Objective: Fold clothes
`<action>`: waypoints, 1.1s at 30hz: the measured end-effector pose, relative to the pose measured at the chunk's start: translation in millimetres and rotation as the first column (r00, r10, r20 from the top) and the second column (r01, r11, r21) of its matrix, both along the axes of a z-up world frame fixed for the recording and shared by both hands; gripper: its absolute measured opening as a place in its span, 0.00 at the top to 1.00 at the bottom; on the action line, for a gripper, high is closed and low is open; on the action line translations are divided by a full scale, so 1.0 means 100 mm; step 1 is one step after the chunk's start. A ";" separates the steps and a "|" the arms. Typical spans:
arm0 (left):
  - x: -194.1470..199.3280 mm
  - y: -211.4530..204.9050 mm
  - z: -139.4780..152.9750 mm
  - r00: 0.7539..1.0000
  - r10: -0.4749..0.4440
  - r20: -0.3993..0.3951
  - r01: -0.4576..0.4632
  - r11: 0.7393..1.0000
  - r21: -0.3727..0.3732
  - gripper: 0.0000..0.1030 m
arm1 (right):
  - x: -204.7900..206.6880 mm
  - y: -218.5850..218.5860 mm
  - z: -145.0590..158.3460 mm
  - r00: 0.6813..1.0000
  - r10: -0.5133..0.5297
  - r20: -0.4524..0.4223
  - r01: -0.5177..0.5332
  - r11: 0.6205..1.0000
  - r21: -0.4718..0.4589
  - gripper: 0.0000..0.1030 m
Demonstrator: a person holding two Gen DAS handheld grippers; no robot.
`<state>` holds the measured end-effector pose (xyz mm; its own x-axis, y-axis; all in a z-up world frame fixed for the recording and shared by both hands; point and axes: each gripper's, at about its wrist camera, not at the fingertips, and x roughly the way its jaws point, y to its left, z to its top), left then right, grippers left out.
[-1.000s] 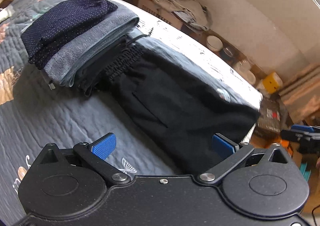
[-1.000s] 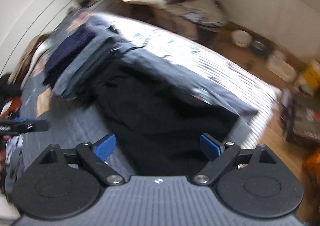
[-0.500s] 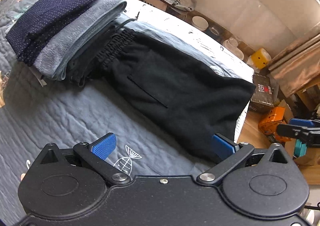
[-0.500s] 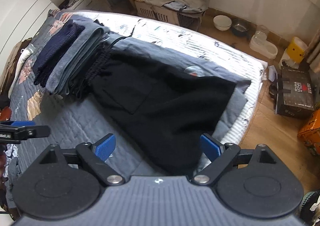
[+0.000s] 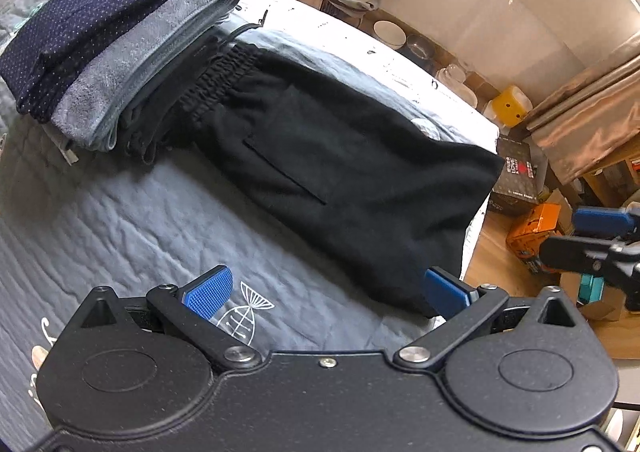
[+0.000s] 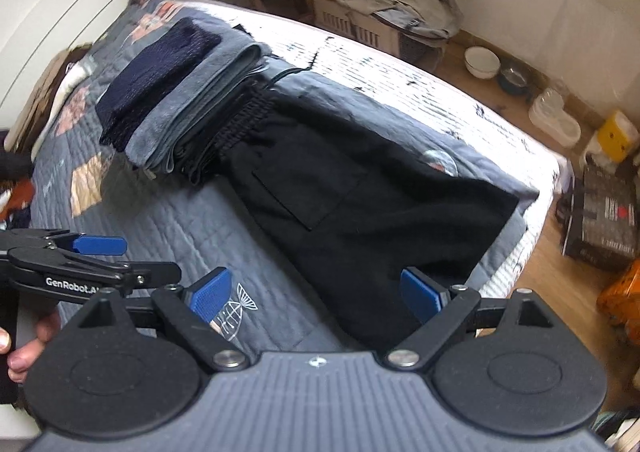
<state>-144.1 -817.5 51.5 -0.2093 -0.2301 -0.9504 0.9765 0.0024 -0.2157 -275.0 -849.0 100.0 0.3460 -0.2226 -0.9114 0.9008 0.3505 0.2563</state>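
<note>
Shorts (image 5: pixel 340 179), black, lie spread flat across the middle of both frames on the bed (image 5: pixel 120 219), the elastic waistband at the upper left tucked against a stack (image 5: pixel 104 35) of folded clothes, the leg hems toward the lower right, near the bed's edge. A patch pocket faces up. The cloth looks smooth and seemingly laid double, so the step in hand appears to be the pause between laying out and folding: the garment is placed, the fold itself not yet begun.

Left tongs (image 5: pixel 326 290) hang wide above the near hem and quilt, holding nothing; in the right view they show at the left edge (image 6: pixel 100 252), apart from the cloth. Right tongs (image 6: pixel 316 290) are likewise wide and empty, hovering over the same hem end; in the left view they sit at the right edge, out past the bed.

Next move, as I judge it, calls for both tongs to come down on the hem corners, pinch the full thickness of the cloth, and carry it toward the waistband. Thick, limp fabric may slip or drag if only the top layer is caught.

Beyond the bed lie floor, bowls (image 6: pixel 482 61) and boxes.
</note>
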 end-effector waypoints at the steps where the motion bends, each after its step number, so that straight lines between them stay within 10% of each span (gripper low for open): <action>1: 0.01 0.01 0.00 1.000 0.003 -0.001 -0.003 1.000 0.001 0.00 | 0.02 -0.01 0.01 1.000 0.012 -0.005 -0.012 1.000 -0.003 0.11; 33: -0.07 0.00 0.21 0.994 -0.099 0.054 0.102 0.994 -0.050 0.00 | 0.08 -0.07 0.23 1.000 0.010 -0.021 -0.010 1.000 0.023 0.11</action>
